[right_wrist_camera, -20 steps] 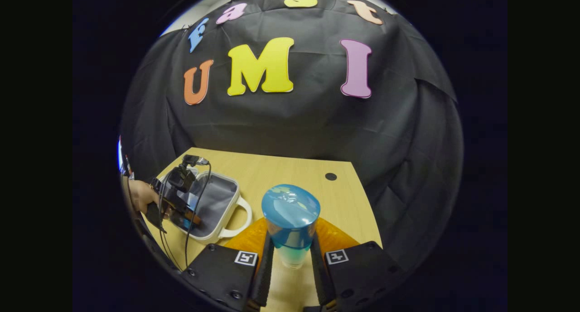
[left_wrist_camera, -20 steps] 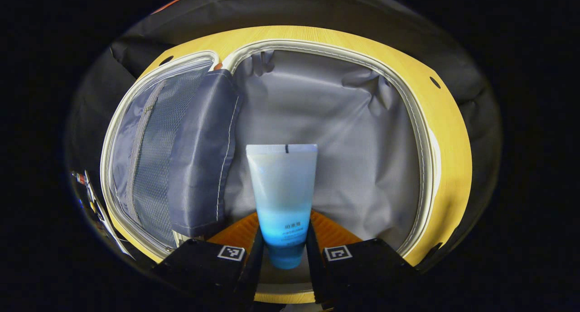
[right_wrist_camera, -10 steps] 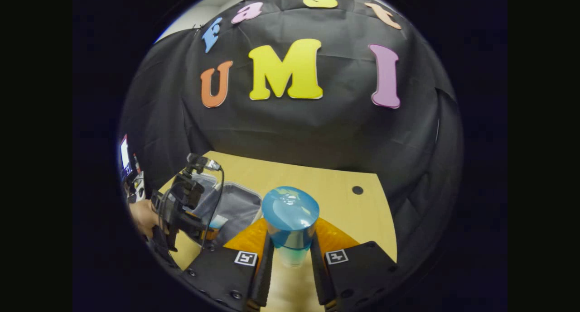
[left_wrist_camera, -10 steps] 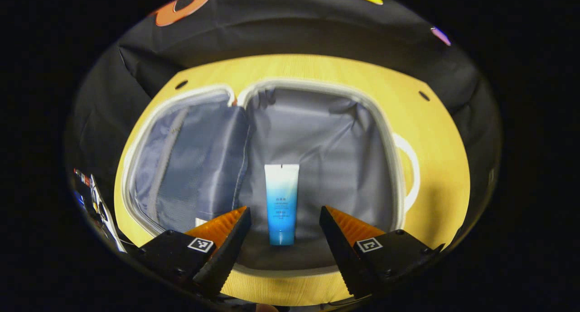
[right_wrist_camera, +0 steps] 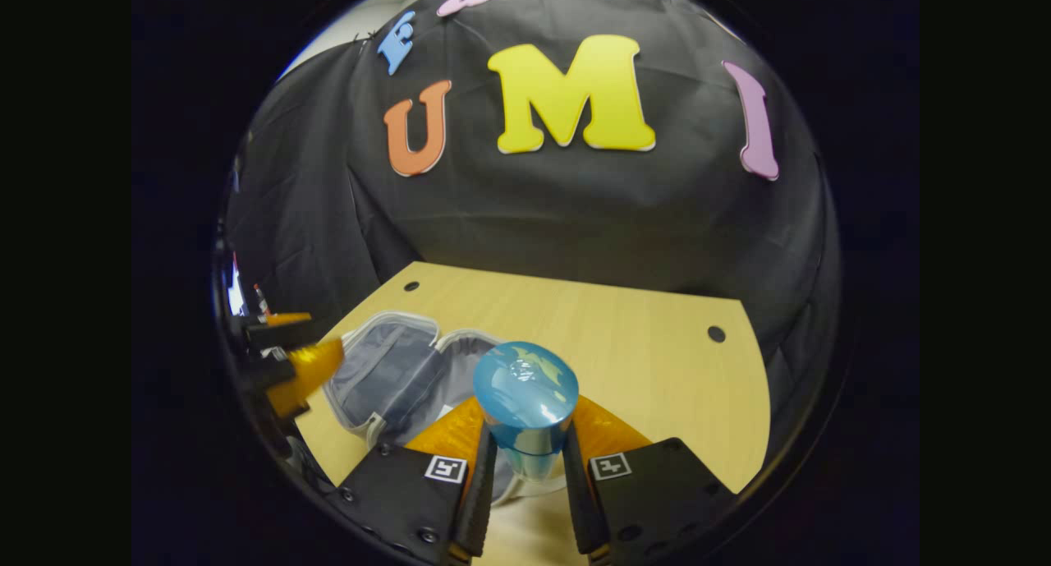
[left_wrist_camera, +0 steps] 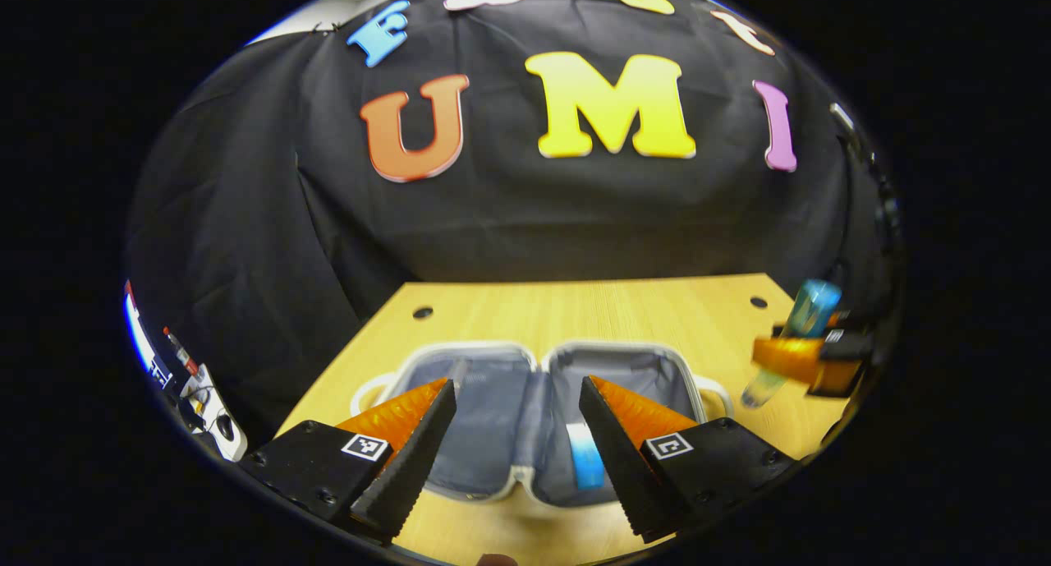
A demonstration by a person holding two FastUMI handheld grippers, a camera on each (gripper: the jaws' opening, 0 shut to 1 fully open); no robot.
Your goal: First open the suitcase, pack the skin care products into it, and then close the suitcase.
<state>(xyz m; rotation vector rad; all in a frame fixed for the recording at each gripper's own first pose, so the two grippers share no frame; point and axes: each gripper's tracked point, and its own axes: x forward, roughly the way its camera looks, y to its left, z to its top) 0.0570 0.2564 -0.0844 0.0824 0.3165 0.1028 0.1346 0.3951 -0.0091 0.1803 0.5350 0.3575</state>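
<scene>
Glossy plastic bottle cap (right_wrist_camera: 525, 389), matt cloth suitcase lining (left_wrist_camera: 493, 410), wood-grain table (left_wrist_camera: 575, 319).

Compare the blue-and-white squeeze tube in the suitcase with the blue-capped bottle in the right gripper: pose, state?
Blue-and-white squeeze tube lies flat on the grey lining of the open suitcase, ungripped; blue-capped clear bottle is held over the wooden table, clamped by the right gripper. The tube is flat; the bottle is round with a domed cap. Both fade blue to pale.

We see the suitcase (left_wrist_camera: 525, 402) lying wide open on the surface (left_wrist_camera: 591, 311) — a tube (left_wrist_camera: 585, 459) inside its right half, left half free, bare wood behind it
</scene>
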